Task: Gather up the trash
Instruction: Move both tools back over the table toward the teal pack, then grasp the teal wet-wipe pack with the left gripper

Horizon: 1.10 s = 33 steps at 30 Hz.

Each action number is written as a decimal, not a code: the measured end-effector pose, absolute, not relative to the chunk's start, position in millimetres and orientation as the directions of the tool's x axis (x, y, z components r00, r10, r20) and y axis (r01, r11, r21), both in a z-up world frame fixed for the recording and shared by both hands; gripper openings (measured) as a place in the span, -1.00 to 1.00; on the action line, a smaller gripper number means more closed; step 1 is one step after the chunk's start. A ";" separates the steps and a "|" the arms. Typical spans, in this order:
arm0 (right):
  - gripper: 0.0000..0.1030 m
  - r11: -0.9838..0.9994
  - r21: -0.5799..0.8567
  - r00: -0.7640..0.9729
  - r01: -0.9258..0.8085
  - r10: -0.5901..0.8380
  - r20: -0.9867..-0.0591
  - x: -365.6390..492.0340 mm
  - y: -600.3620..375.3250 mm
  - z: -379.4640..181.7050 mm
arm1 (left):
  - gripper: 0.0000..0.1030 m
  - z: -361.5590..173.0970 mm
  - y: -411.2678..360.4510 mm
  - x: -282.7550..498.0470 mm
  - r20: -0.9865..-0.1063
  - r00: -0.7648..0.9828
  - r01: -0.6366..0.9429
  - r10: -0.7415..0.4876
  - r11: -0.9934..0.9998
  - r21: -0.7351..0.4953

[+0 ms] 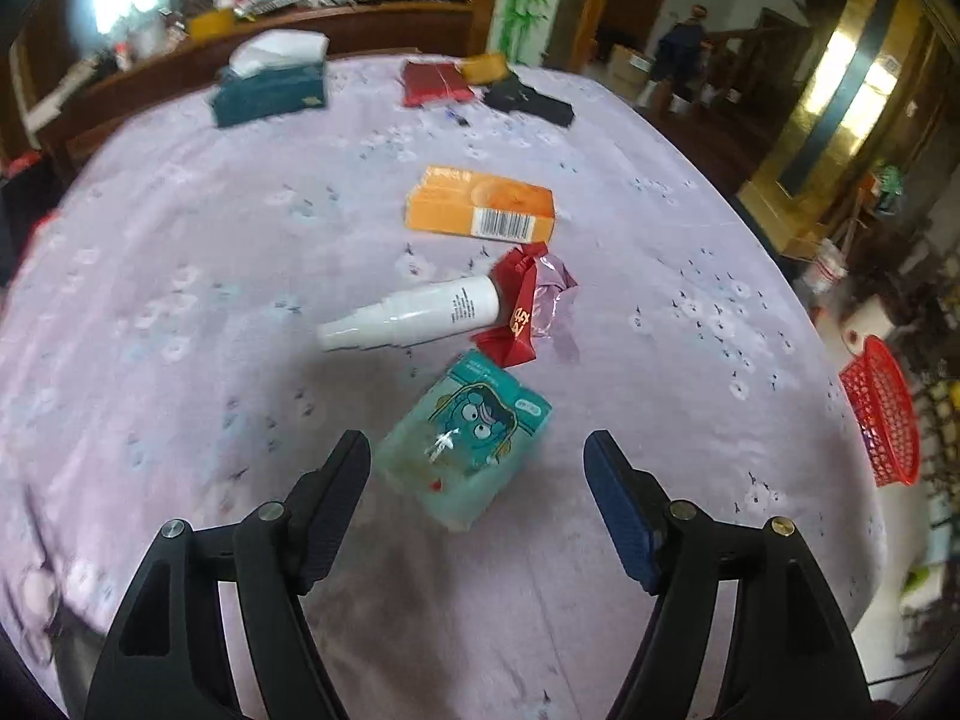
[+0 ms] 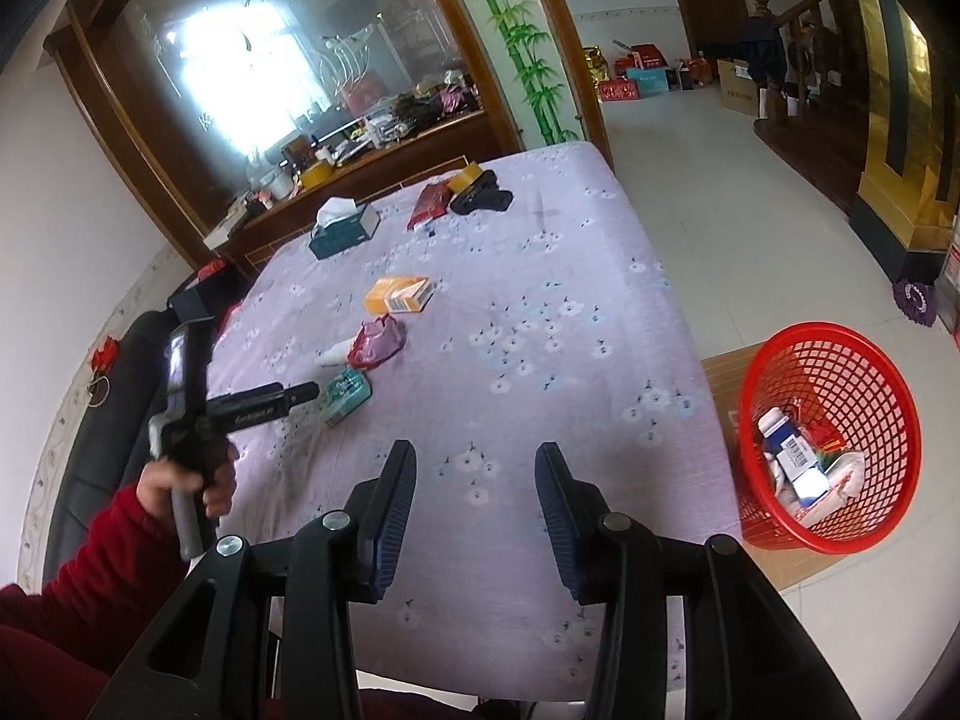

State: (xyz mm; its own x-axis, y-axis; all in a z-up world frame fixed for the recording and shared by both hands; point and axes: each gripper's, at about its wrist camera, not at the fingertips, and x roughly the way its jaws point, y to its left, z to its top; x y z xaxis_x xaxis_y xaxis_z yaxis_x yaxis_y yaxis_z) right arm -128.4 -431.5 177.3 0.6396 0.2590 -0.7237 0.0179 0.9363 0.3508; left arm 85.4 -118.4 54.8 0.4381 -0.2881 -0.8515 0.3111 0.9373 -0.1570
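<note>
A teal cartoon tissue pack (image 1: 465, 444) lies on the lilac tablecloth (image 1: 180, 312), just ahead of my open, empty left gripper (image 1: 477, 450). Beyond it lie a white spray bottle (image 1: 414, 312), a crumpled red wrapper (image 1: 522, 306) and an orange box (image 1: 480, 210). In the right wrist view my right gripper (image 2: 474, 468) is open and empty above the table's near edge. There the left gripper (image 2: 300, 393) reaches the teal pack (image 2: 347, 396), with the bottle (image 2: 333, 354), wrapper (image 2: 378, 342) and orange box (image 2: 399, 294) behind. A red mesh basket (image 2: 828, 438) on the floor holds trash.
A dark green tissue box (image 1: 270, 90), a red packet (image 1: 435, 83), a tape roll (image 2: 465, 178) and a black object (image 1: 528, 99) lie at the table's far end. The basket (image 1: 882, 414) stands off the right edge. A wooden sideboard (image 2: 336, 180) stands behind.
</note>
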 end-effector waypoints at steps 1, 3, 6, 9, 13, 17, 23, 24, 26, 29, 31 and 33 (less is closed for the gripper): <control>-0.13 0.937 0.349 0.636 0.019 0.258 -0.728 -126.6 -428.6 176.0 | 0.40 51.3 -117.1 89.2 -0.854 0.434 0.312 -0.287 0.937 -0.156; -0.13 0.940 0.340 0.629 0.025 0.250 -0.736 -124.0 -424.8 174.4 | 0.40 43.5 -119.0 98.4 -0.858 0.411 0.335 -0.308 0.926 -0.172; -0.13 0.942 0.334 0.615 0.041 0.239 -0.751 -119.7 -420.9 169.6 | 0.40 33.5 -123.8 104.9 -0.875 0.385 0.358 -0.295 0.921 -0.153; -0.13 0.943 0.328 0.606 0.057 0.228 -0.762 -116.3 -419.9 165.4 | 0.40 27.0 -132.6 101.5 -0.885 0.361 0.414 -0.295 0.901 -0.131; -0.12 0.944 0.324 0.596 0.067 0.223 -0.772 -109.9 -417.2 161.7 | 0.41 22.7 -149.2 88.0 -0.883 0.390 0.489 -0.262 0.871 -0.042; -0.12 0.946 0.319 0.587 0.058 0.226 -0.777 -100.7 -411.6 159.7 | 0.40 18.5 -158.8 90.7 -0.877 0.425 0.475 -0.224 0.880 0.006; -0.12 0.945 0.324 0.572 0.028 0.251 -0.781 -84.3 -399.2 156.4 | -0.14 14.2 -146.8 99.3 -0.864 0.471 0.385 -0.179 0.923 0.019; -0.12 0.945 0.327 0.569 0.025 0.256 -0.782 -82.7 -397.8 155.2 | -0.30 14.0 -143.8 100.0 -0.861 0.479 0.369 -0.171 0.929 0.020; -0.12 0.941 0.338 0.559 0.013 0.273 -0.783 -75.2 -392.6 152.4 | -0.49 14.2 -136.8 100.7 -0.858 0.489 0.326 -0.157 0.945 0.013; -0.12 0.935 0.355 0.542 -0.012 0.305 -0.783 -59.6 -381.9 148.6 | -0.70 16.7 -129.4 95.3 -0.855 0.492 0.299 -0.162 0.954 -0.010; -0.12 0.931 0.364 0.528 -0.034 0.326 -0.784 -44.7 -372.1 146.0 | -0.74 20.1 -124.9 85.3 -0.852 0.494 0.294 -0.175 0.955 -0.026; -0.11 0.924 0.378 0.517 -0.056 0.350 -0.781 -26.0 -361.9 142.7 | -0.74 25.0 -119.7 71.4 -0.847 0.498 0.287 -0.188 0.957 -0.044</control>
